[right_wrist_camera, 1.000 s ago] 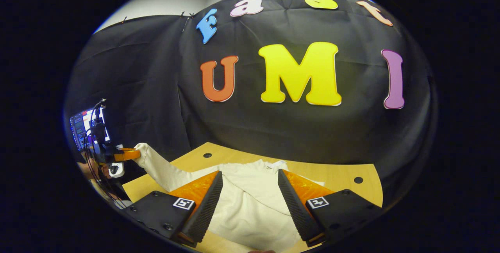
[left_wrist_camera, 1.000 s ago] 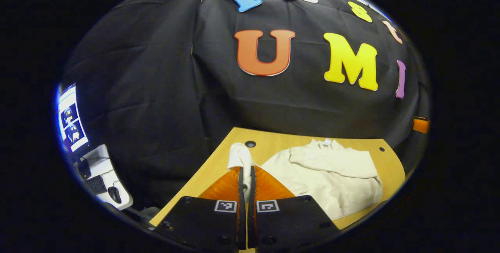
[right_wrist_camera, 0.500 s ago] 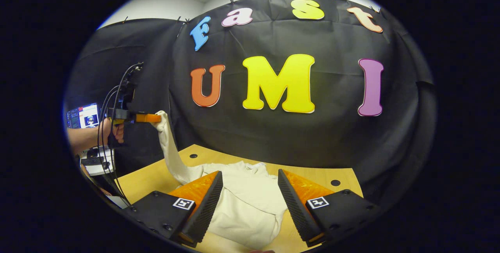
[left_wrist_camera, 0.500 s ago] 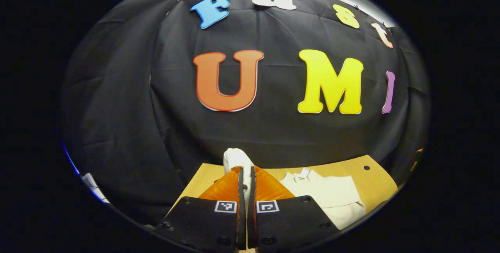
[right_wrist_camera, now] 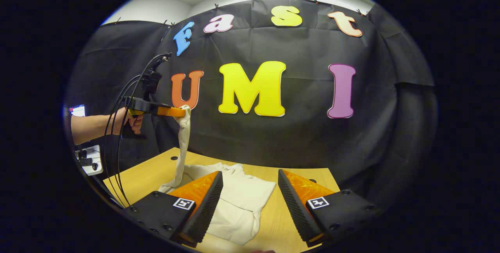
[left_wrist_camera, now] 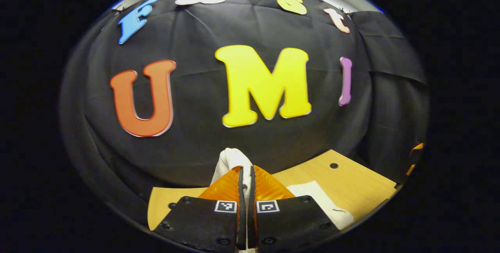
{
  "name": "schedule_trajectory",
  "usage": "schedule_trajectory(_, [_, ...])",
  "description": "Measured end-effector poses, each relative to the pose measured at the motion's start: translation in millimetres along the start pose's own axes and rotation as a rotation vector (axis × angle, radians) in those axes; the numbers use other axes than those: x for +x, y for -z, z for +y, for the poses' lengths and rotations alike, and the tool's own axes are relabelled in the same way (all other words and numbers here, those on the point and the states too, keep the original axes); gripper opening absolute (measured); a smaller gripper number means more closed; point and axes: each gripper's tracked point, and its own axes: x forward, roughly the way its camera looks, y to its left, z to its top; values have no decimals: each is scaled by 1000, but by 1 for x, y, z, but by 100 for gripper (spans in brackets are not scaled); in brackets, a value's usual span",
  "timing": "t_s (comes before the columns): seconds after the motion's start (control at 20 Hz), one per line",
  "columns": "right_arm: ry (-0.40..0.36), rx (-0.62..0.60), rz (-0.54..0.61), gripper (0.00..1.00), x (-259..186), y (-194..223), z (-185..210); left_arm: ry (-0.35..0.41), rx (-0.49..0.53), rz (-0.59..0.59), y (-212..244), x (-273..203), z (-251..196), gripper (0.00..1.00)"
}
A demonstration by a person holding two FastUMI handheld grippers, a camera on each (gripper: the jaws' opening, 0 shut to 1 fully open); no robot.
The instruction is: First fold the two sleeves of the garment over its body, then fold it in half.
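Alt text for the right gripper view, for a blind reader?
The left gripper, in a person's hand, lifts a cream sleeve high above the garment on the wooden table. The right gripper hovers open over it.

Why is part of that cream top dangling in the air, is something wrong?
Nothing looks damaged. The left gripper is shut on one sleeve, holding it above the wooden table, while the garment lies bunched below. The right gripper is open.
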Motion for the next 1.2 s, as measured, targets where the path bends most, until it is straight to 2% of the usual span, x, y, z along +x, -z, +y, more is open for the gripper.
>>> schedule_trajectory(0.2, [106, -3, 46, 87, -26, 20, -34, 144, 136, 99, 65, 57, -86, 4])
schedule_trajectory(0.25, [136, 2, 68, 88, -31, 30, -44, 174, 171, 123, 84, 68, -106, 0])
schedule_trajectory(0.35, [195, 18, 100, 89, -45, 42, -62, 230, 239, 173, 120, 90, -145, 5])
schedule_trajectory(0.55, [288, 46, 166, 89, -74, 68, -90, 248, 377, 275, 196, 137, -195, 5])
schedule_trajectory(0.75, [339, 50, 213, 89, -93, 83, -103, 184, 399, 340, 248, 175, -211, 9])
schedule_trajectory(0.85, [350, 51, 222, 89, -100, 86, -114, 201, 380, 361, 261, 180, -229, 17])
schedule_trajectory(0.9, [353, 49, 224, 88, -102, 85, -118, 207, 370, 359, 261, 177, -236, 31])
schedule_trajectory(1.0, [348, 45, 229, 88, -98, 84, -120, 206, 342, 324, 253, 173, -241, 68])
schedule_trajectory(1.2, [323, 35, 203, 87, -85, 71, -122, 156, 265, 235, 219, 151, -225, 80])
